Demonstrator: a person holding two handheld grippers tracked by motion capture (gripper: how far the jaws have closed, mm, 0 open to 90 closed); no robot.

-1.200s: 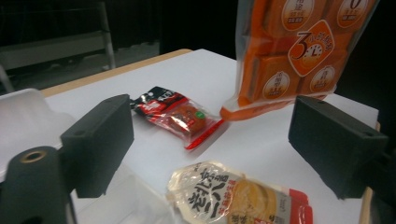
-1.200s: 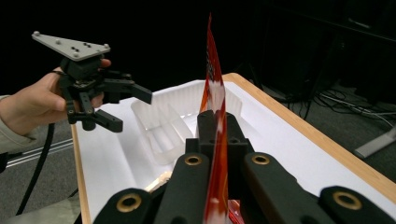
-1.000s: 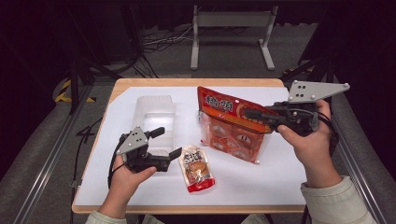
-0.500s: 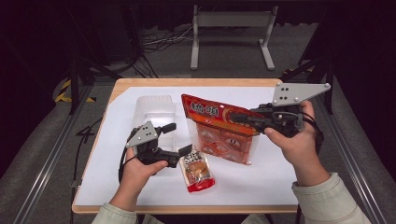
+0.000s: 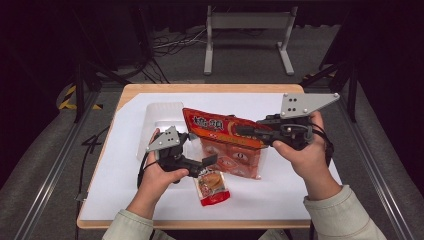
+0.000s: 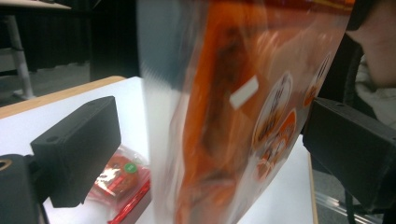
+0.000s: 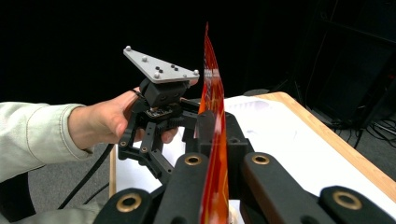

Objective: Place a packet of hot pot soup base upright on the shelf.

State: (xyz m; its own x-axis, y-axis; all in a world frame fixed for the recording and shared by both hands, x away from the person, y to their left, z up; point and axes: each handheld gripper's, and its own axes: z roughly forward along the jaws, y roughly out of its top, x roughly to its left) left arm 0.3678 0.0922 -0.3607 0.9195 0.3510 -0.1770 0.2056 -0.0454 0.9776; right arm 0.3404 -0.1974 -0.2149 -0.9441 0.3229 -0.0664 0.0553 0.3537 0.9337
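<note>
Above the table, right tool (image 5: 245,131) level, clamping orange bag (image 5: 227,145).

We see the big snack bag (image 5: 227,145) hanging above the table's (image 5: 125,190) middle, between our two grippers. The small packet (image 5: 212,186) lies beneath it toward the near edge. The clear tub (image 5: 157,117) sits behind, toward the left edge.
</note>
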